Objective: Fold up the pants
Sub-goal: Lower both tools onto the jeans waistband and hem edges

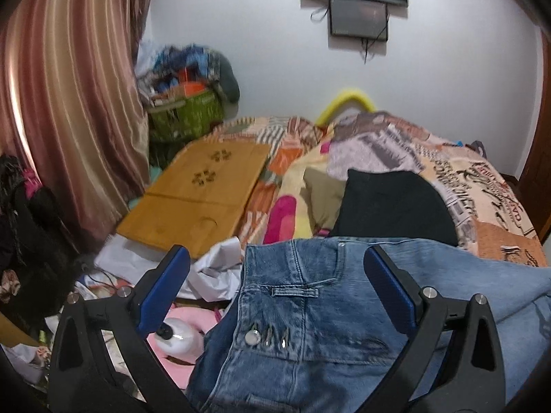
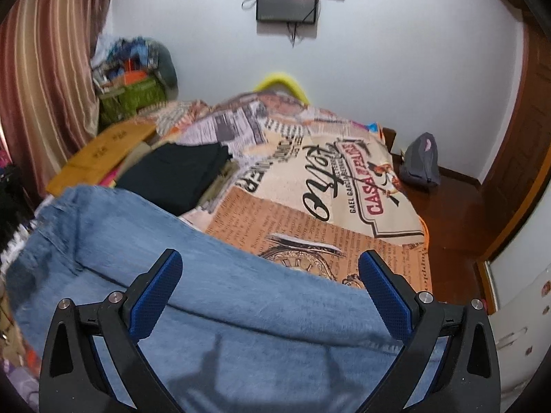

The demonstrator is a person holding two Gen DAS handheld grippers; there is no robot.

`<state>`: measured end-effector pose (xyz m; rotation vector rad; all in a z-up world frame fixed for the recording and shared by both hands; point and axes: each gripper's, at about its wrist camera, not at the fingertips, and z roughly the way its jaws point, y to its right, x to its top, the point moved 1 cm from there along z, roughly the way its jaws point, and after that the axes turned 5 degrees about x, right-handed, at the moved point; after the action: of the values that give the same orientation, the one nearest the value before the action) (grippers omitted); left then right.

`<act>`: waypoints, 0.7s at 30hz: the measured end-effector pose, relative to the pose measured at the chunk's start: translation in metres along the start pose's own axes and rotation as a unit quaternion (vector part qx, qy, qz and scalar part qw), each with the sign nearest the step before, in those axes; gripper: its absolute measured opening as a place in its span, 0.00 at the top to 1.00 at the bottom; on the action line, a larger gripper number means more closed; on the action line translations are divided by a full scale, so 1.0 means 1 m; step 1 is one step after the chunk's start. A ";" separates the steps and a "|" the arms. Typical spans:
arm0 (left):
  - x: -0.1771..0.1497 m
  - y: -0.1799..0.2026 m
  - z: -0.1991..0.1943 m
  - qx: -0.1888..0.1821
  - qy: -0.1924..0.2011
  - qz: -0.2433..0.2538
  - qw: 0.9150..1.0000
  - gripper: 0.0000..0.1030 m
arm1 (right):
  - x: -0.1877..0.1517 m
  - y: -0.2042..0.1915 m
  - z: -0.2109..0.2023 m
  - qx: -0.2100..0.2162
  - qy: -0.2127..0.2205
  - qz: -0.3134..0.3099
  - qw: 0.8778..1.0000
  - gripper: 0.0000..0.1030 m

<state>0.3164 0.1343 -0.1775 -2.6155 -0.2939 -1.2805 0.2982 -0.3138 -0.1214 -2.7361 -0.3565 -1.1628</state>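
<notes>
Left gripper spread wide over the jeans waistband low in frame, gripping nothing, right gripper equally wide above the denim leg at bottom centre, black folded garment mid-frame on the bedspread

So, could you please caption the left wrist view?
Open left gripper above the waistband of blue jeans on a bed.

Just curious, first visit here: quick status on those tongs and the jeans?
Left tongs open above waistband. Right tongs open. Jeans spread on bed. Black folded garment beyond.
</notes>
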 end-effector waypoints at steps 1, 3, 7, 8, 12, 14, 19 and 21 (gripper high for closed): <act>0.000 -0.001 0.014 -0.001 -0.013 -0.002 1.000 0.01 | 0.002 0.000 0.007 0.000 -0.004 -0.004 1.000 0.04; 0.001 -0.002 0.034 0.000 -0.029 -0.004 1.000 0.05 | 0.007 -0.004 0.024 0.010 -0.018 -0.013 1.000 0.04; 0.005 -0.007 0.082 0.000 -0.075 -0.008 0.997 0.12 | 0.019 -0.012 0.057 0.038 -0.032 -0.028 0.998 0.05; 0.005 -0.009 0.093 -0.001 -0.089 -0.010 0.996 0.15 | 0.023 -0.015 0.065 0.046 -0.037 -0.031 0.998 0.08; 0.003 -0.014 0.128 -0.001 -0.131 -0.004 0.991 0.20 | 0.033 -0.030 0.099 0.089 -0.066 -0.041 0.993 0.20; 0.000 -0.018 0.144 -0.004 -0.156 -0.002 0.988 0.21 | 0.035 -0.037 0.115 0.109 -0.082 -0.048 0.989 0.22; -0.007 -0.022 0.167 -0.024 -0.195 0.006 0.980 0.22 | 0.035 -0.060 0.150 0.152 -0.126 -0.083 0.977 0.22; -0.010 -0.022 0.173 -0.031 -0.206 0.008 0.978 0.22 | 0.033 -0.070 0.161 0.169 -0.145 -0.104 0.969 0.22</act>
<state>0.4346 0.2026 -0.2871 -2.9141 -0.3005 -0.7398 0.4115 -0.2046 -0.2056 -2.6015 -0.8143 -0.6557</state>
